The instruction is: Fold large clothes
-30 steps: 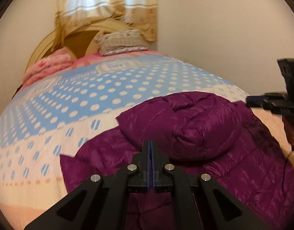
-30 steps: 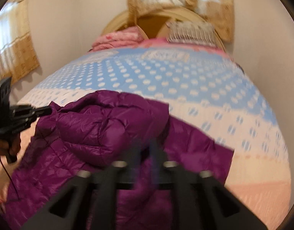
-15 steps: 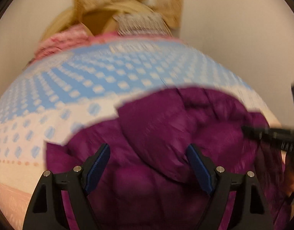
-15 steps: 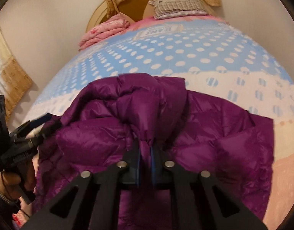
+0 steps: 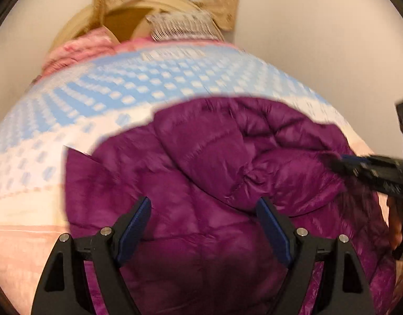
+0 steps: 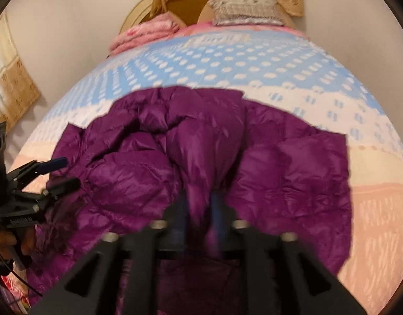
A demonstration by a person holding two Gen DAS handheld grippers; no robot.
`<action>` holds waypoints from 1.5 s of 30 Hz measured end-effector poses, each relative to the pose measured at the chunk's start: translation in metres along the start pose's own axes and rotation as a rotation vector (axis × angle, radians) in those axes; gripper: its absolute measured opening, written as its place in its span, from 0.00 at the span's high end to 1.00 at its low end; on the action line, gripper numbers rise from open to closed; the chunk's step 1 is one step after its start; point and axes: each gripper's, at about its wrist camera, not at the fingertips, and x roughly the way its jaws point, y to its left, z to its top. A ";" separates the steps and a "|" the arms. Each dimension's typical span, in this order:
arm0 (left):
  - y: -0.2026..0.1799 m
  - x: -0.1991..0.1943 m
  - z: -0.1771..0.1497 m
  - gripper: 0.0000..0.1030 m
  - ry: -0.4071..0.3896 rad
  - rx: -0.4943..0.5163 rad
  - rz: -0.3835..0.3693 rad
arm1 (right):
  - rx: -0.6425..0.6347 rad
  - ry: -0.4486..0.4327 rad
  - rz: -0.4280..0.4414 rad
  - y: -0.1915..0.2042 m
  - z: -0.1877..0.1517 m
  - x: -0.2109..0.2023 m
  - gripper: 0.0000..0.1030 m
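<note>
Left hand-held gripper (image 5: 202, 227) gapes empty over purple jacket (image 5: 201, 173); right hand-held gripper (image 6: 200, 204), blurred, apparently opening around a fold.

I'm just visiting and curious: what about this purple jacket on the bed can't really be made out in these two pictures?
- Purple puffer jacket, near hem: cut off by the bottom edge and the claw bodies in both wrist views.
- Right claw: motion-blurred in its own view; its jaws have just been opening with a fold of jacket between them, but whether the pads touch it is unclear.
- Zipper or front: not visible; bunched folds hide it.
- Pillow pattern: too small and blurred.
</note>
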 end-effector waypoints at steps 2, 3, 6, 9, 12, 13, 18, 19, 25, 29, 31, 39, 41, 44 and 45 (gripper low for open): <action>0.000 -0.016 0.003 0.20 -0.060 0.003 0.030 | -0.010 -0.039 -0.030 0.002 -0.006 -0.017 0.31; 0.000 -0.019 0.005 0.20 -0.080 0.001 0.039 | -0.020 -0.047 -0.054 0.003 -0.007 -0.020 0.31; -0.007 -0.013 0.016 0.20 -0.089 -0.031 0.083 | -0.022 -0.085 -0.106 0.011 0.000 -0.024 0.49; -0.019 0.006 0.018 0.20 -0.105 -0.041 0.212 | -0.030 -0.097 -0.074 0.027 0.008 -0.012 0.70; -0.023 0.039 0.008 0.20 -0.051 -0.052 0.231 | -0.045 -0.050 -0.034 0.040 0.005 0.020 0.72; -0.023 0.048 0.004 0.20 -0.026 -0.052 0.240 | -0.035 -0.024 -0.044 0.039 0.003 0.029 0.72; -0.015 0.067 -0.009 0.19 0.014 -0.090 0.199 | -0.070 0.008 -0.086 0.039 -0.017 0.059 0.72; -0.014 0.068 -0.010 0.17 0.016 -0.098 0.192 | -0.075 0.005 -0.088 0.039 -0.018 0.061 0.72; -0.008 0.079 -0.009 0.13 0.050 -0.119 0.177 | -0.049 0.008 -0.079 0.032 -0.016 0.068 0.72; -0.008 0.083 -0.008 0.11 0.070 -0.113 0.180 | -0.063 0.023 -0.080 0.034 -0.014 0.067 0.72; -0.006 0.077 -0.006 0.11 0.084 -0.112 0.164 | -0.048 0.043 -0.062 0.030 -0.011 0.053 0.64; -0.002 -0.036 -0.027 0.11 -0.023 -0.089 0.106 | 0.058 0.007 -0.050 0.001 -0.047 -0.050 0.23; -0.007 -0.058 -0.044 0.11 -0.030 -0.046 0.129 | 0.085 0.026 -0.068 -0.010 -0.066 -0.066 0.22; -0.008 -0.083 -0.073 0.11 -0.025 -0.036 0.124 | 0.125 0.038 -0.099 -0.021 -0.095 -0.086 0.22; -0.006 -0.089 -0.080 0.11 -0.023 -0.046 0.120 | 0.139 0.040 -0.110 -0.025 -0.108 -0.093 0.21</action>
